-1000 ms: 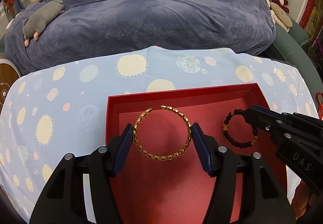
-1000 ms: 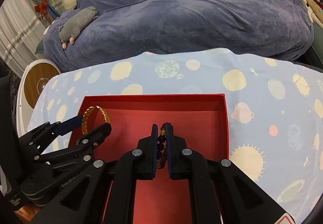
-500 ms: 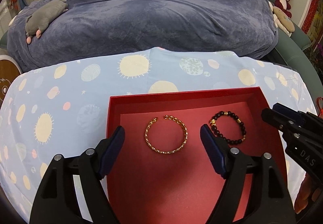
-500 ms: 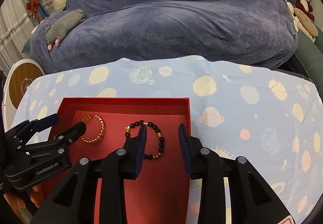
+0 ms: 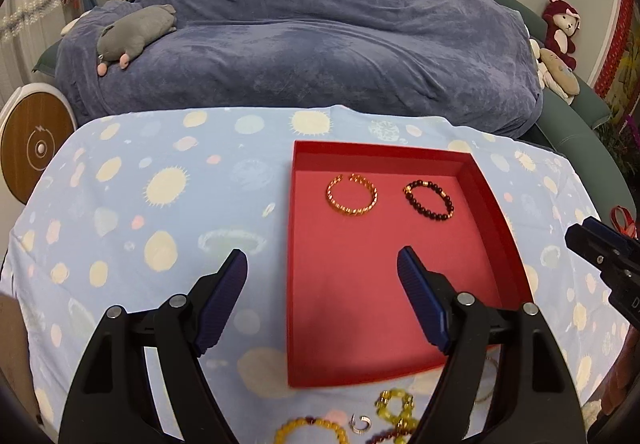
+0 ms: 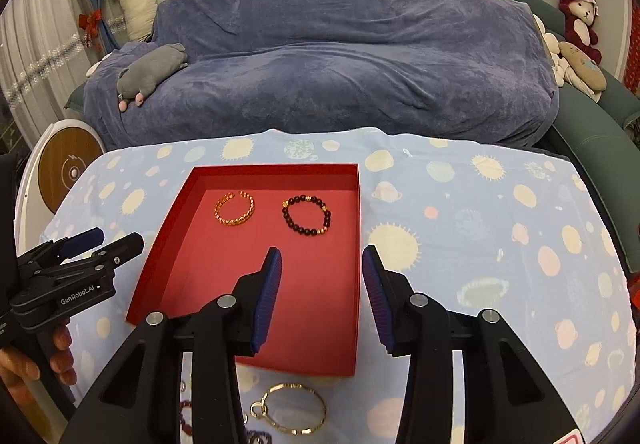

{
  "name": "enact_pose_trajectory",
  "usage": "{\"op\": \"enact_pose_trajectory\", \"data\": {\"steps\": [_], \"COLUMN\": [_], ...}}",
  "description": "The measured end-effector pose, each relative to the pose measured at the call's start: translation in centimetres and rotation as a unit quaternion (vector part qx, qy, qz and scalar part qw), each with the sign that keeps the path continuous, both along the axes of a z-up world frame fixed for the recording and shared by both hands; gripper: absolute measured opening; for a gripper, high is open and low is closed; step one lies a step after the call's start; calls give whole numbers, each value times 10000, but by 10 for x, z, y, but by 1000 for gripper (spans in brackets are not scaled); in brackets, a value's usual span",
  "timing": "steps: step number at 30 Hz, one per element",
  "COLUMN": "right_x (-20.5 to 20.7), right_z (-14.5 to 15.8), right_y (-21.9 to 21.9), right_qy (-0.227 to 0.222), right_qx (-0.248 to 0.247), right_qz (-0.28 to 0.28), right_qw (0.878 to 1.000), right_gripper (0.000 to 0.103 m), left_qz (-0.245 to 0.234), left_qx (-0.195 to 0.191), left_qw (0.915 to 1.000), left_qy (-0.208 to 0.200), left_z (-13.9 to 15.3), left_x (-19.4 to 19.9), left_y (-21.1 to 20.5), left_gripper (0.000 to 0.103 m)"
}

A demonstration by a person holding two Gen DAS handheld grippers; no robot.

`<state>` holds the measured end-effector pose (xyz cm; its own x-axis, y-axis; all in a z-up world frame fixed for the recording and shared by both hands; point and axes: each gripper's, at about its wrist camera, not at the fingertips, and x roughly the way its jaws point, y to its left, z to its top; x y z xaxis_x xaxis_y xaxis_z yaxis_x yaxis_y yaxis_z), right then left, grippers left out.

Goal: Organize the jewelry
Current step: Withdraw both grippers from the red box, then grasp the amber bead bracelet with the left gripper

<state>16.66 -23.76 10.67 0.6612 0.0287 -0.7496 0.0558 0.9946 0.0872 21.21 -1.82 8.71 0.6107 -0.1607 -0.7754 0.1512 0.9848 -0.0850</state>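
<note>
A red tray (image 5: pixel 380 150) (image 6: pixel 276 169) lies on the planet-print cloth. Side by side at its far end rest a gold chain bangle (image 5: pixel 340 209) (image 6: pixel 234 223) and a dark bead bracelet (image 5: pixel 424 210) (image 6: pixel 289 221). My left gripper (image 5: pixel 321 252) (image 6: pixel 108 240) is open and empty, hovering over the tray's left wall. Above the tray's right wall, my right gripper (image 6: pixel 321 249) (image 5: pixel 592 236) has its jaws opening with nothing between them. Both stand well back from the two bracelets.
Loose pieces lie on the cloth before the tray: a yellow bead bracelet (image 5: pixel 312 430), a small silver hoop (image 5: pixel 360 424), a thin gold bangle (image 6: pixel 296 386). Behind the table is a sofa under a blue blanket (image 5: pixel 320 44) with a grey plush (image 5: pixel 132 32). A hand (image 6: pixel 20 368) holds the left gripper.
The right gripper let go of the bead bracelet and the left widened off the gold bangle. Both pulled back and up; both bracelets stay in the tray, and loose jewelry came into view.
</note>
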Motion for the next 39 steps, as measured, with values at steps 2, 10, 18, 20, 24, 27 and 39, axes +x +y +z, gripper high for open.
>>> {"op": "enact_pose_trajectory", "data": {"steps": [2, 10, 18, 20, 24, 27, 39], "right_x": [-22, -102, -150, -155, -161, -164, -156], "right_z": [0, -32, -73, -80, -92, -97, -96], "right_y": [3, 28, 43, 45, 49, 52, 73], "right_qy": [25, 361, 775, 812, 884, 901, 849], "right_qx": [14, -2, 205, 199, 211, 212, 322], "right_qz": [9, -40, -166, -178, -175, -131, 215], "right_qw": [10000, 9993, 9966, 9963, 9957, 9956, 9956], "right_gripper": [42, 42, 42, 42, 42, 42, 42], "left_qz": [60, 72, 336, 364, 414, 444, 285], "left_qx": [6, 311, 408, 387, 370, 332, 251], "left_qw": [10000, 9993, 9966, 9963, 9963, 9963, 9975], "left_qy": [-11, 205, 624, 675, 654, 651, 588], "left_z": [0, -27, -78, -86, -96, -98, -102], "left_x": [-22, -96, -134, -139, -142, -138, -123], "left_y": [10, 28, 41, 44, 46, 47, 40], "left_gripper": [74, 77, 77, 77, 76, 72, 46]}}
